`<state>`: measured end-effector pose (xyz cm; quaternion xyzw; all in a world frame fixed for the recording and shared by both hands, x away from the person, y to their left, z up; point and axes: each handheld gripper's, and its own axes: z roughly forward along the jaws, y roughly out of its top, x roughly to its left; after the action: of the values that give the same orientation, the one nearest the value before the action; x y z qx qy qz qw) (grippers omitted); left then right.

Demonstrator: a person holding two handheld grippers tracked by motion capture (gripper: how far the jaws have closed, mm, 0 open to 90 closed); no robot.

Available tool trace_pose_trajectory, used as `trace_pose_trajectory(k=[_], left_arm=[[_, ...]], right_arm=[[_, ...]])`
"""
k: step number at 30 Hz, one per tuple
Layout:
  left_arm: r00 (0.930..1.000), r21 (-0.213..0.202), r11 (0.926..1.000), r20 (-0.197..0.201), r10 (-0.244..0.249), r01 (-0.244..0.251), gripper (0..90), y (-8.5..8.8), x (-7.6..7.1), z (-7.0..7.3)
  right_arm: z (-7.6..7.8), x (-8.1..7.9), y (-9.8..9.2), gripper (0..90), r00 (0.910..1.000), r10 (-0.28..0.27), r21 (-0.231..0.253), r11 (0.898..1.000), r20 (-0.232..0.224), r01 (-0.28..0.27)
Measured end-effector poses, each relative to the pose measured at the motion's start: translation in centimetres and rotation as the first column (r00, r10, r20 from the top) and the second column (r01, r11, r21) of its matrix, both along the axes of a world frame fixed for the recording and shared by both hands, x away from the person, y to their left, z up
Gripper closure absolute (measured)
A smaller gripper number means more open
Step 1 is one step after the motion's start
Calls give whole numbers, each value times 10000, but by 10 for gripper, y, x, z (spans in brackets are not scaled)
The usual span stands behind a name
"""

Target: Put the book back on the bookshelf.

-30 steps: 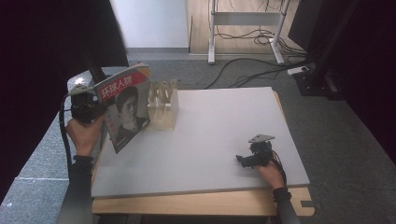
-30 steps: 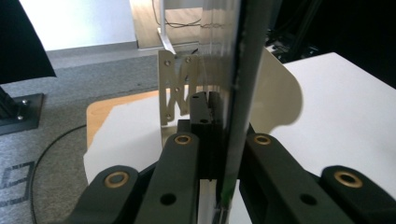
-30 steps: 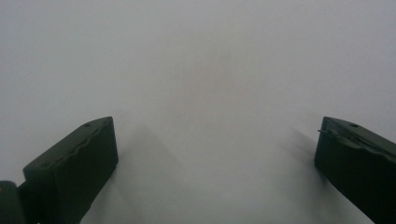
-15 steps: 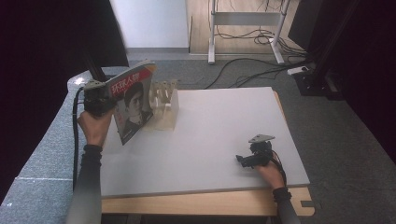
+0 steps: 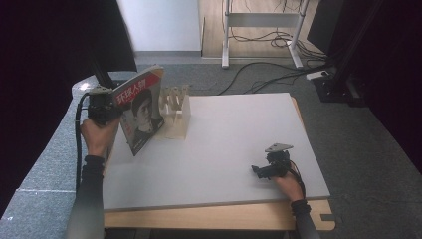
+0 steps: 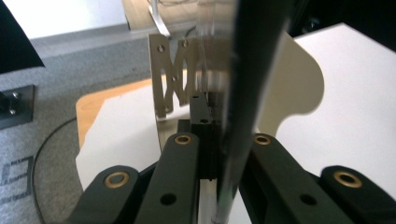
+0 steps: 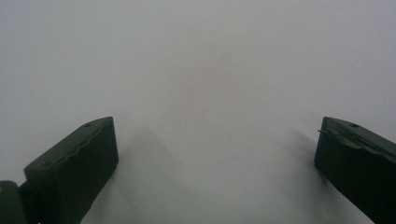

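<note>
1. The magazine point(image 5: 141, 110) that my left claw point(image 5: 107, 107) holds upright at the surface's point(image 5: 239, 144) far left corner carries a red band across the top of its cover, with large white Chinese characters on it. From the high view they look like 环球人物, though I cannot be sure of every character.
2. I can read no other text, label or number.

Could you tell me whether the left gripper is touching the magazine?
Touching. In the left gripper view, the left gripper has its jaws closed on the magazine's edge.
</note>
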<state>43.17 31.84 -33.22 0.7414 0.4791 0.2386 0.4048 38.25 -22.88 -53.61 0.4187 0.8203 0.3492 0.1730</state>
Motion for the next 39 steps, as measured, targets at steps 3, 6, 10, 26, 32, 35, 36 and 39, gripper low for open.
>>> trace_pose_trajectory(k=[3, 6, 10, 26, 32, 35, 36, 39], left_arm=[[9998, -366, 9993, 168, 120, -114, 871, -2, 5, -5], [9990, -444, 9984, 253, 364, -352, 870, -4, 10, -12], [9975, -268, 9981, 427, 564, -553, 866, -3, 11, -19], [9898, 72, 9913, 568, 1305, -1312, 352, 7, 13, -35], [9968, -900, 9940, 449, 659, -617, 222, 14, 6, -38], [9968, -961, 9936, 466, 644, -597, 153, 16, -1, -39], [9970, -977, 9936, 480, 611, -562, 151, 16, -3, -38], [9973, -1150, 9922, 501, 534, -474, 138, 19, -11, -38]], right_arm=[[0, 0, 0, 0, 10000, 11, 0, 10000, 11, -11], [0, 0, 0, 0, 10000, 1, 5, 10000, -1, -1], [0, 0, 0, 0, 10000, 12, 0, 10000, -13, -12], [0, 0, 0, 0, 10000, 10, -13, 10000, -20, -10], [0, 0, 0, 0, 10000, 2, -9, 10000, -31, -2], [0, 0, 0, 0, 10000, 20, -28, 10000, -25, -20], [0, 0, 0, 0, 10000, 9, -14, 10000, -28, -9], [0, 0, 1, 0, 10000, 0, -13, 10000, -35, 0]])
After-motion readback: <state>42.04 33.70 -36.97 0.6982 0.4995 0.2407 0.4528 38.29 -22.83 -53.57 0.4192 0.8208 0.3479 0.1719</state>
